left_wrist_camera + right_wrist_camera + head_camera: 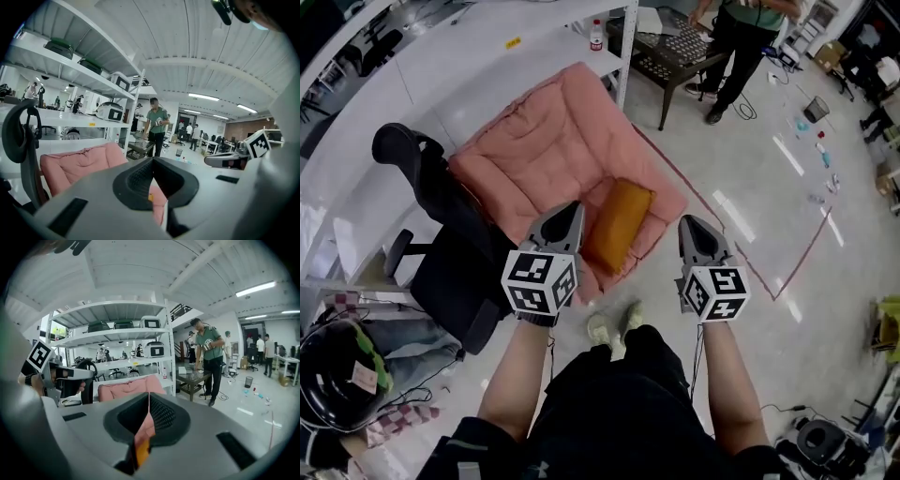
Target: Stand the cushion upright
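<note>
An orange cushion (617, 225) lies flat on the seat of a pink padded floor chair (544, 150), near its front edge. My left gripper (575, 207) hangs just left of the cushion, above the seat, jaws together and empty. My right gripper (689, 223) hovers to the cushion's right, over the chair's edge, also shut with nothing held. In the left gripper view the closed left gripper (152, 160) points at the pink chair (79, 161). A sliver of the orange cushion (142, 452) shows below the shut right gripper (149, 394) in the right gripper view.
A black office chair (441, 225) stands against the pink chair's left side. White shelving (487, 56) runs behind it. A dark low table (675, 52) and a standing person (741, 37) are at the back right. The holder's feet (614, 326) are just before the chair.
</note>
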